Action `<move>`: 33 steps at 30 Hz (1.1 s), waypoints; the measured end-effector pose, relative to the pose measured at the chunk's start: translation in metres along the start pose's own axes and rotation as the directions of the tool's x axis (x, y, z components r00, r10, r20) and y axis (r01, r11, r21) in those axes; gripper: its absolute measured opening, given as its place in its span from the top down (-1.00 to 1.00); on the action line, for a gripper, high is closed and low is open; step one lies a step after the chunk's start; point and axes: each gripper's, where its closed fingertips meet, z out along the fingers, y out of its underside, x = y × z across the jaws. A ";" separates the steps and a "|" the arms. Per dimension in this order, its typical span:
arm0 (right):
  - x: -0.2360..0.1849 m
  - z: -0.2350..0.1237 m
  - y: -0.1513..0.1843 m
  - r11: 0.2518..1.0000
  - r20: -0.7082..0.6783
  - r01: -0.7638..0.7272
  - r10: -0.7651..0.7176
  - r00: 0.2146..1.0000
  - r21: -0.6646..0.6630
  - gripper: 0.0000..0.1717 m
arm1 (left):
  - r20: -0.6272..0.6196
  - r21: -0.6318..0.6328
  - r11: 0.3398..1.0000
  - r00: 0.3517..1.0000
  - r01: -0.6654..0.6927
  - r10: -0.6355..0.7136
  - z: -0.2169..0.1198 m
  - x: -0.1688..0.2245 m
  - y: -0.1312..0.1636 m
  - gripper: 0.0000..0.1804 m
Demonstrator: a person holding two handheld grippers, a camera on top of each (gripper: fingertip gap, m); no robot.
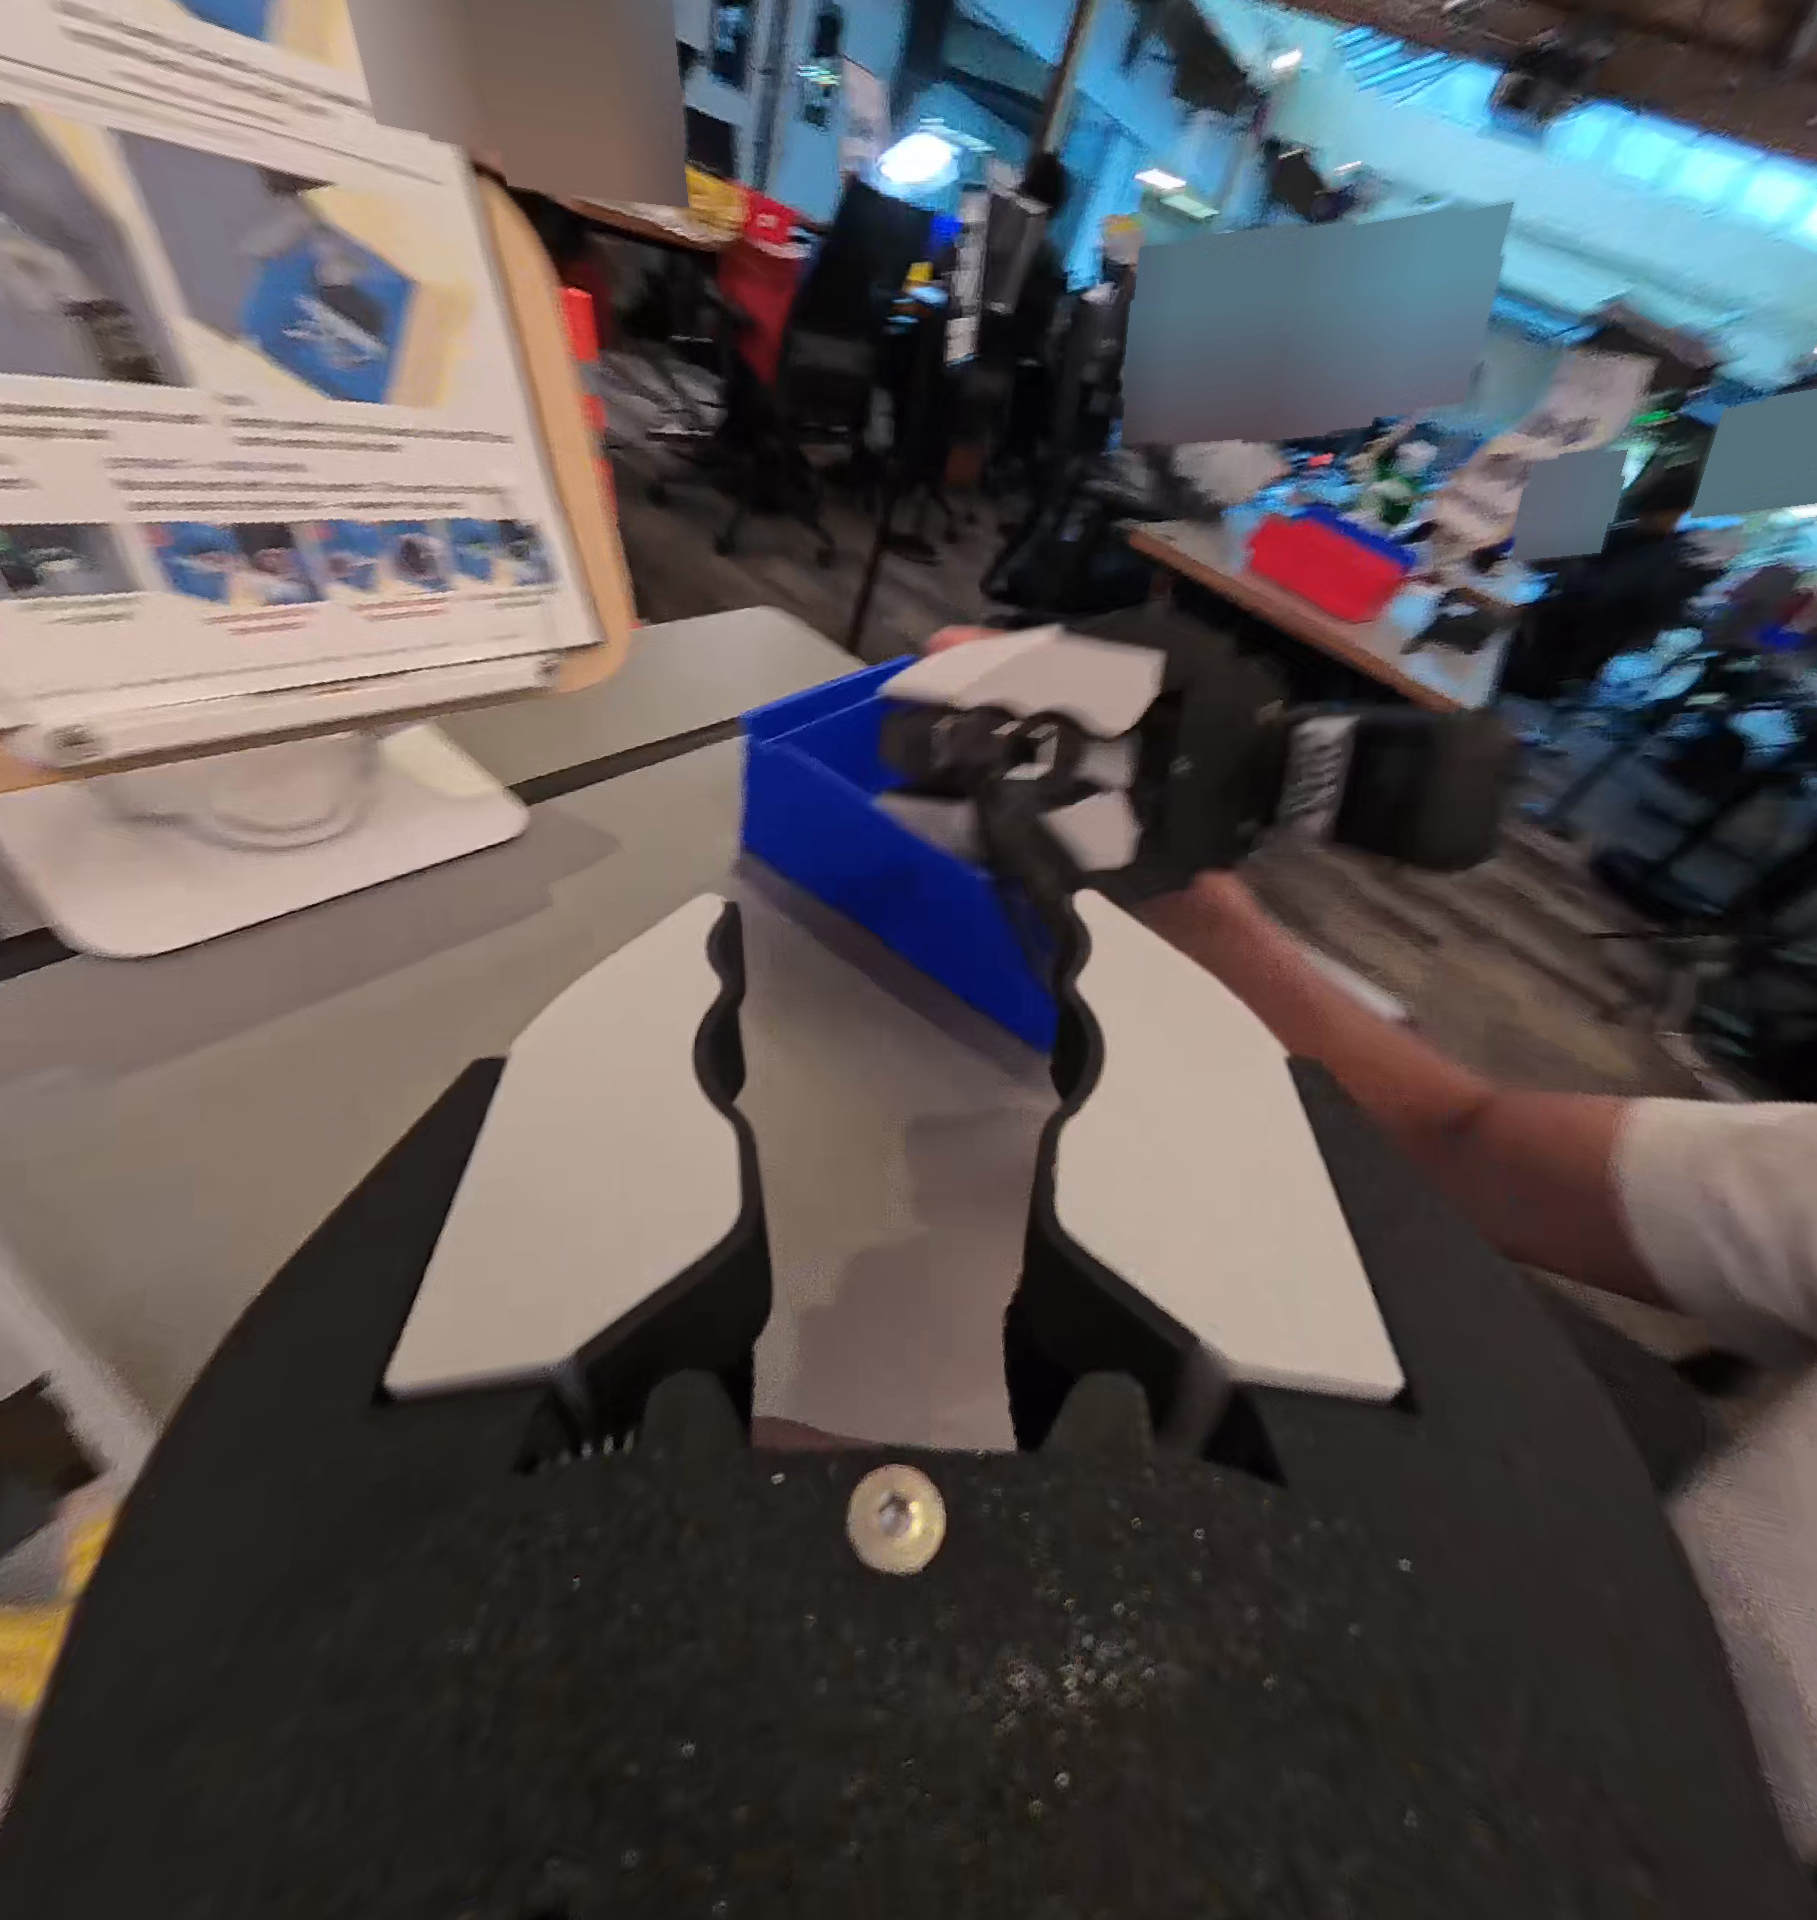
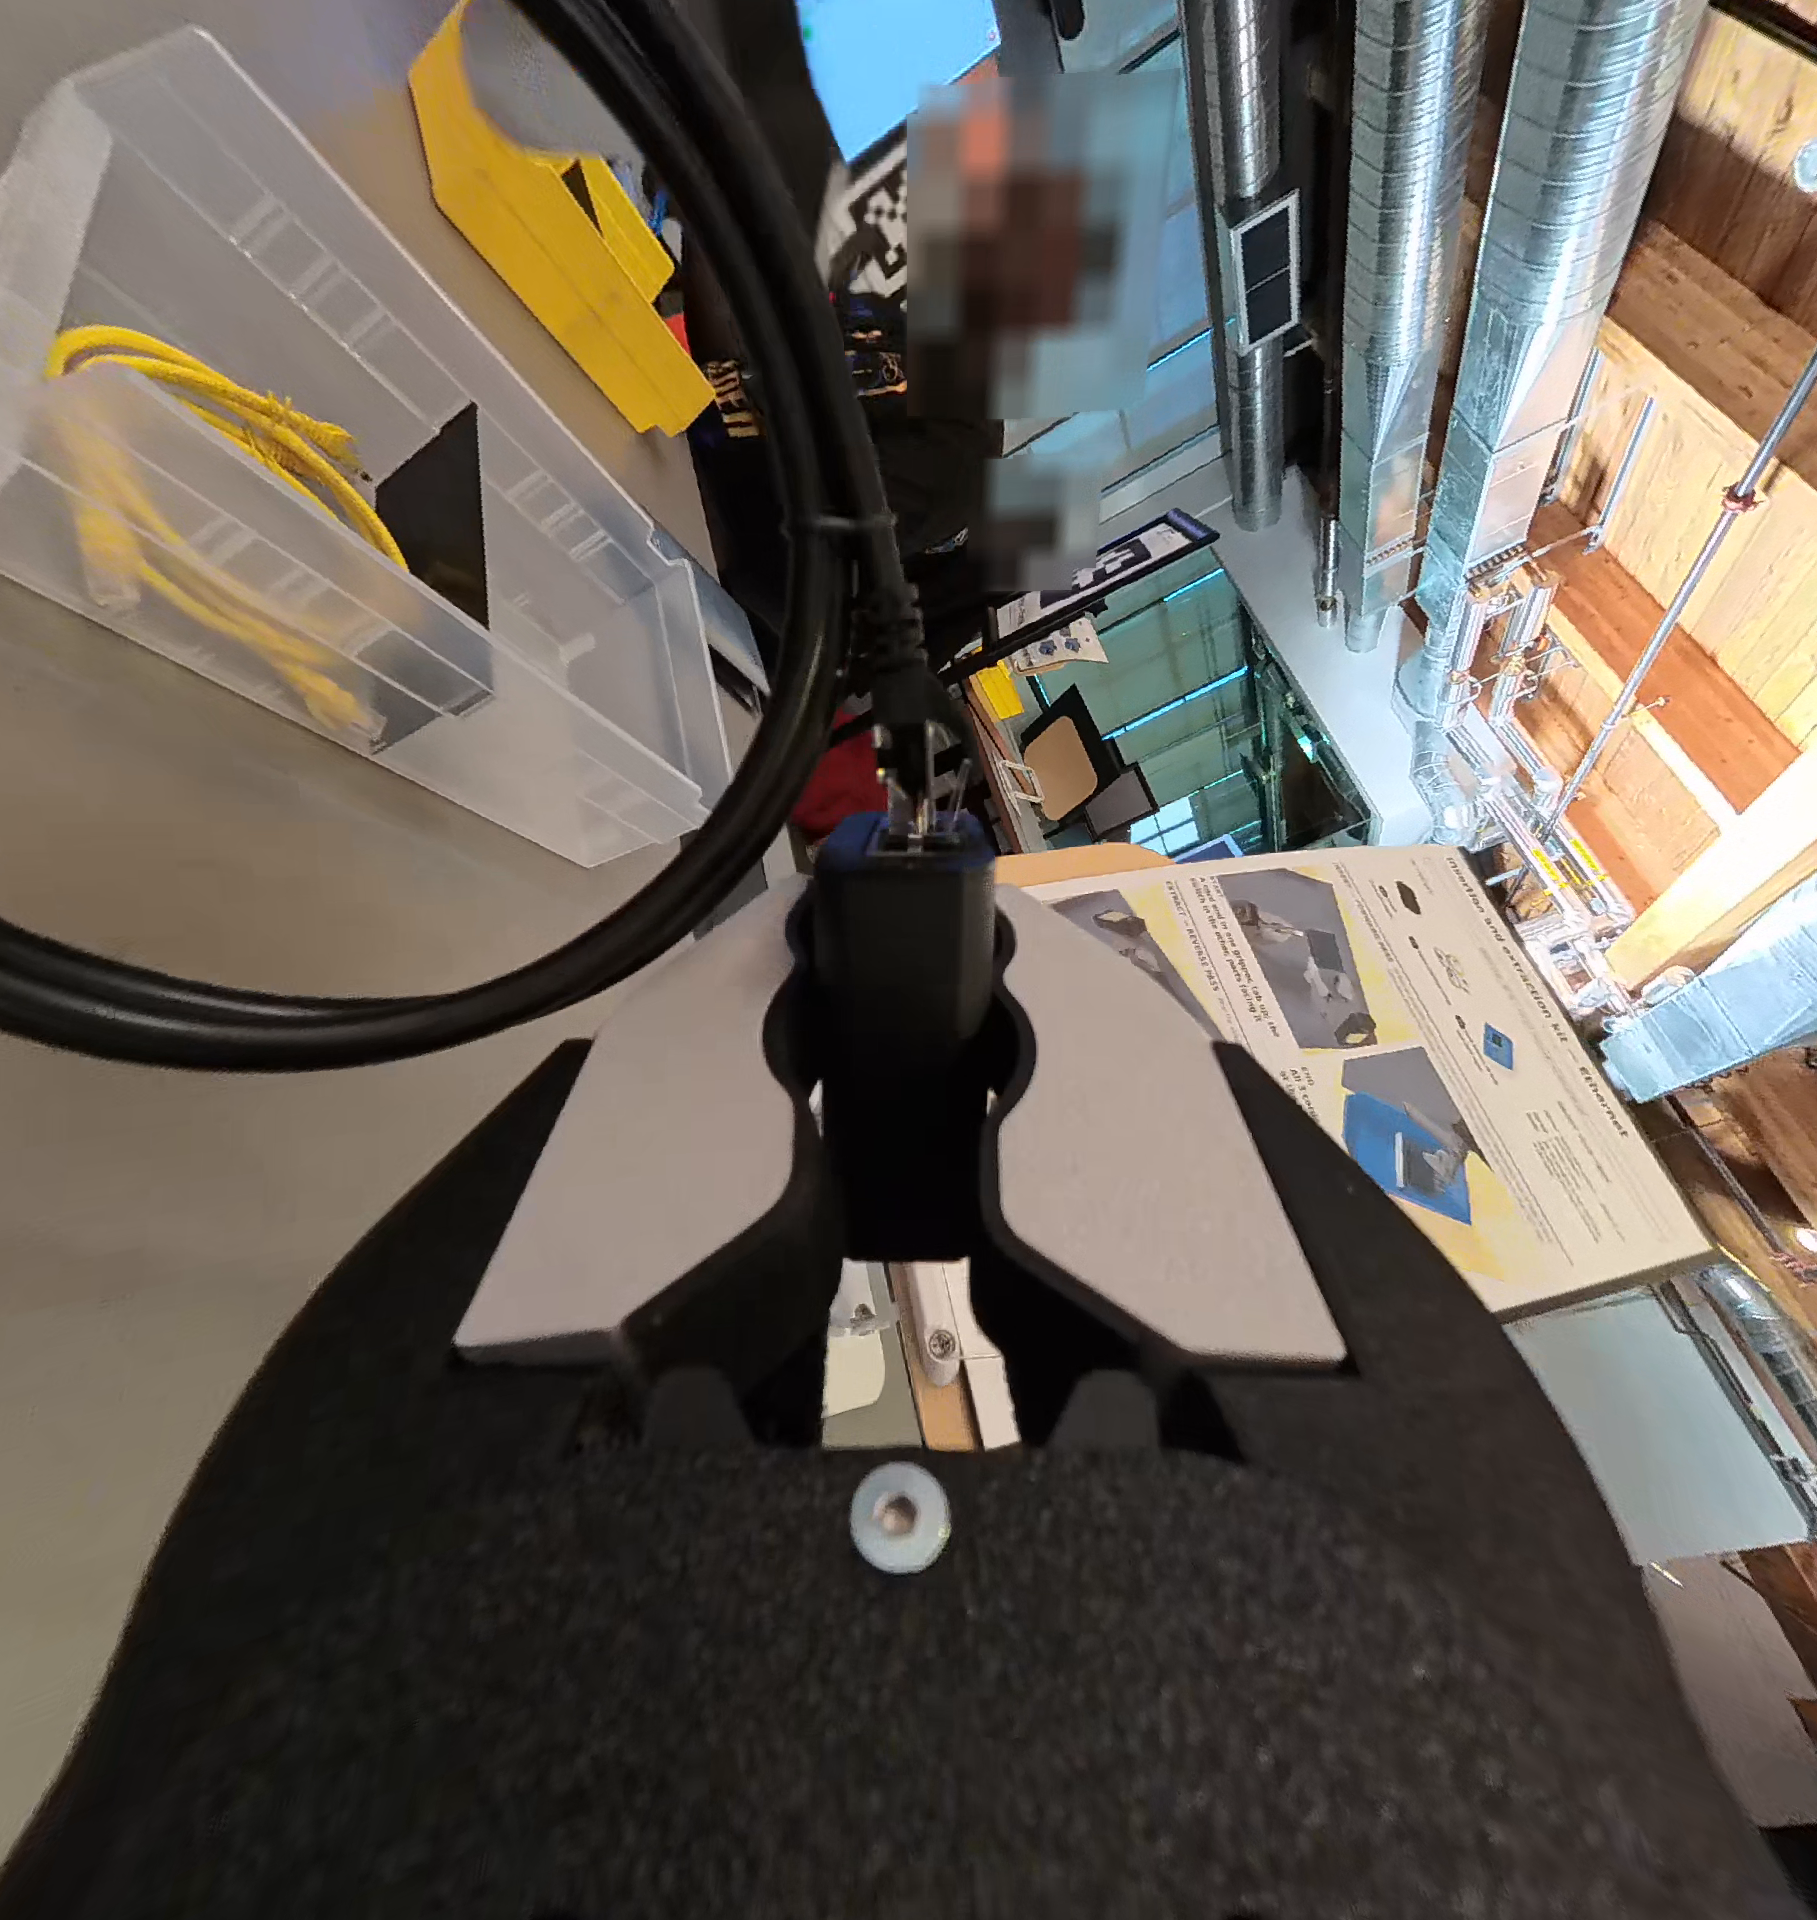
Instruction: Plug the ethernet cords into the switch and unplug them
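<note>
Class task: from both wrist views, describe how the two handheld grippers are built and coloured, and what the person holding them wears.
Each gripper, left and right, has a black, grainy, speckled body with a silver screw at its centre. Its two fingers carry flat pale grey plates edged with wavy black pads. The person's arm shows a light cream sleeve.

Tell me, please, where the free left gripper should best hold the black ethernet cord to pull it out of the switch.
Probably the moulded plug boot, just above the switch that the right gripper clamps. Approach from the side, across the cord, pads on the boot's flat faces: the boot is stiff, while the cable loops loosely.
</note>
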 end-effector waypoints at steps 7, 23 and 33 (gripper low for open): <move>0.001 -0.001 -0.002 1.000 0.000 0.003 -0.003 1.000 0.005 0.70 | 0.149 -0.128 0.977 0.970 -0.171 0.190 0.024 -0.028 0.061 0.38; -0.005 0.005 0.001 0.994 -0.015 0.100 -0.101 0.995 -0.052 0.70 | 0.145 -0.103 0.988 0.981 -0.112 0.126 0.026 0.021 0.001 0.42; -0.004 0.003 -0.007 0.995 -0.022 0.100 -0.101 0.995 -0.028 0.70 | 0.170 -0.153 0.985 0.979 -0.083 0.109 0.052 0.018 0.017 0.78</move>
